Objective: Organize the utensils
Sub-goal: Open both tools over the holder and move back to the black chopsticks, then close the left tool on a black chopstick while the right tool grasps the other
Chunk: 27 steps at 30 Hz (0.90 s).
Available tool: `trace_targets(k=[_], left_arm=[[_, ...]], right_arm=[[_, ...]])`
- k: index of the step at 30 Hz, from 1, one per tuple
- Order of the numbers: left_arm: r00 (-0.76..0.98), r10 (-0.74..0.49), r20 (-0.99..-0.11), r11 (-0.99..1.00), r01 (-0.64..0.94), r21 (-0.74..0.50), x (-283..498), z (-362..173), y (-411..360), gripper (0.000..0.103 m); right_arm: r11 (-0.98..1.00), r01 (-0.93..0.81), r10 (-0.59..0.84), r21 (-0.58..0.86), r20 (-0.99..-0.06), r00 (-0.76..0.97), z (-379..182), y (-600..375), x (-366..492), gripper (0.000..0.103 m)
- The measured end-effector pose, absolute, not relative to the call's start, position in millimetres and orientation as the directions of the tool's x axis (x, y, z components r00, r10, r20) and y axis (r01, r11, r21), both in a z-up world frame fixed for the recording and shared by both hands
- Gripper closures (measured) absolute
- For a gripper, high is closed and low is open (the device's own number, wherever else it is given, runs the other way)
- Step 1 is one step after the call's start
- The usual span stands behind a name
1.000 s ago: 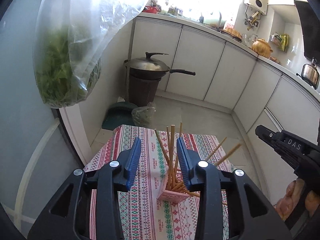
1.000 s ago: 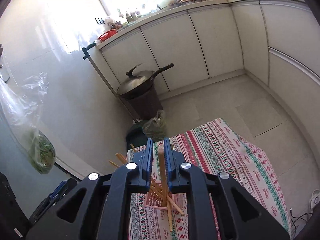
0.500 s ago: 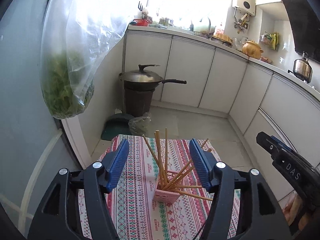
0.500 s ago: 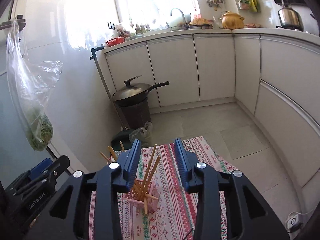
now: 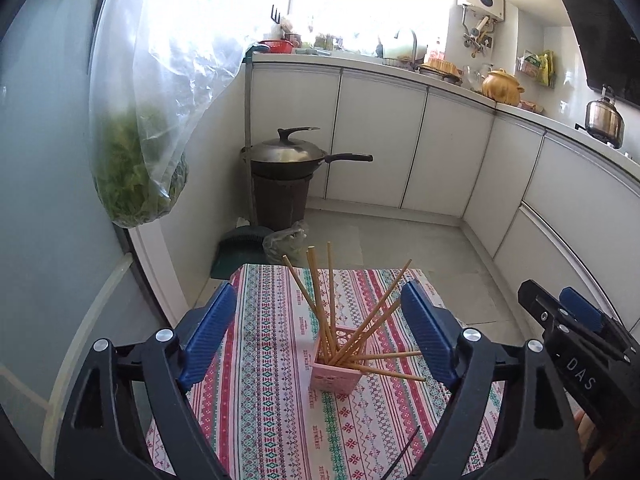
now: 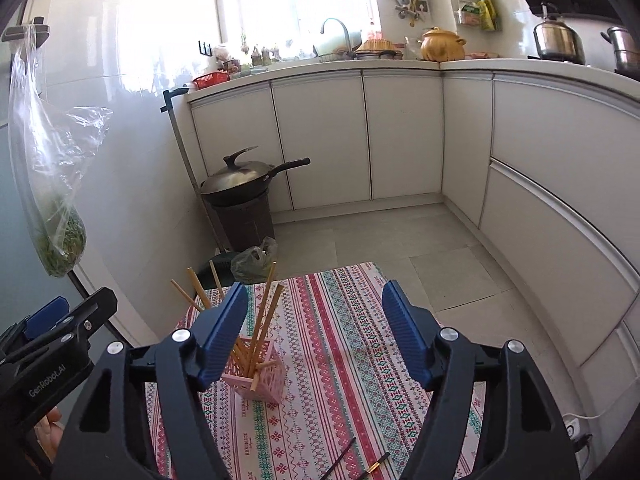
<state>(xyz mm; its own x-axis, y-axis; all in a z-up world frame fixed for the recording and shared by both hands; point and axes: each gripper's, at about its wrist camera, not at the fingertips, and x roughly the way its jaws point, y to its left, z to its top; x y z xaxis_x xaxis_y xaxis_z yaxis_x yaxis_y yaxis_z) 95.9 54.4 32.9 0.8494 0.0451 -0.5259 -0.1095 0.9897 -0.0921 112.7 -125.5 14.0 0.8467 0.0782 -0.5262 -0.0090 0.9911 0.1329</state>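
The left claw (image 5: 320,334) is seen spread wide with nothing between its blue pads (image 5: 210,332), raised above the bench (image 5: 260,400), which is covered by a striped, patterned cloth. Between the two pads, in the left wrist view, a pink slotted holder (image 5: 334,374) is framed; it stands upright on the cloth, near the middle of the bench. A bunch of wooden chopsticks (image 5: 332,316) is held in it, fanned outward: several lean toward the far edge, and two lie almost level, poking out to the right over the rim.

The right claw (image 6: 314,334) is likewise released, its pads (image 6: 404,336) well apart and gripping nothing. In the right wrist view the holder (image 6: 262,376) is found low and to the left, partly hidden behind the left pad, with the chopsticks (image 6: 264,316) rising above it. Near the front edge of the bench two dark, thin sticks (image 6: 362,462) are laid on the cloth; they are possibly further chopsticks, one with a pale tip, though the view is too small for certainty.

Each claw is caught at the edge of the other's view. Beyond the bench, a lidded wok (image 5: 288,156) is set on a dark bin (image 5: 280,200), and a clear bag of greens (image 5: 136,148) is hung at the left.
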Motion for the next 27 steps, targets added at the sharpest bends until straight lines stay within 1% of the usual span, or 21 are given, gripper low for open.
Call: trace_targets(k=[2, 5, 8, 11, 13, 16, 18, 21, 27], left_arm=[[0.845, 0.047, -0.532, 0.99, -0.11, -0.088, 95, 31, 52, 0.021], [0.844, 0.052, -0.534, 0.99, -0.114, -0.083, 92, 28, 51, 0.017], [0.844, 0.053, -0.533, 0.99, -0.112, -0.08, 90, 29, 50, 0.013], [0.845, 0.052, -0.532, 0.991, -0.108, -0.074, 87, 28, 47, 0.01], [0.843, 0.052, -0.535, 0.992, -0.107, -0.072, 85, 26, 47, 0.008], [0.833, 0.046, -0.552, 0.993, -0.099, -0.067, 86, 22, 45, 0.007], [0.825, 0.047, -0.563, 0.994, -0.096, -0.058, 86, 18, 43, 0.007], [0.799, 0.052, -0.6, 0.995, -0.093, -0.038, 89, 5, 40, 0.007], [0.678, 0.038, -0.734, 0.998, -0.056, 0.0, 105, -48, 29, 0.007]], right_arm=[[0.99, 0.005, 0.072, 0.141, -0.534, 0.842, 12, -130, 112, 0.033], [0.989, 0.018, 0.066, 0.146, -0.546, 0.835, 9, -133, 111, 0.031], [0.989, 0.027, 0.057, 0.143, -0.553, 0.831, 6, -134, 106, 0.027], [0.989, 0.035, 0.052, 0.145, -0.559, 0.828, 3, -134, 104, 0.02], [0.988, 0.042, 0.048, 0.147, -0.563, 0.825, 2, -135, 103, 0.012], [0.988, 0.054, 0.037, 0.144, -0.566, 0.824, 1, -139, 101, 0.007], [0.988, 0.053, 0.04, 0.144, -0.574, 0.818, -1, -142, 100, 0.007], [0.986, 0.057, 0.049, 0.154, -0.609, 0.792, -10, -151, 97, 0.007], [0.966, 0.151, 0.043, 0.208, -0.713, 0.7, -59, -203, 84, 0.007]])
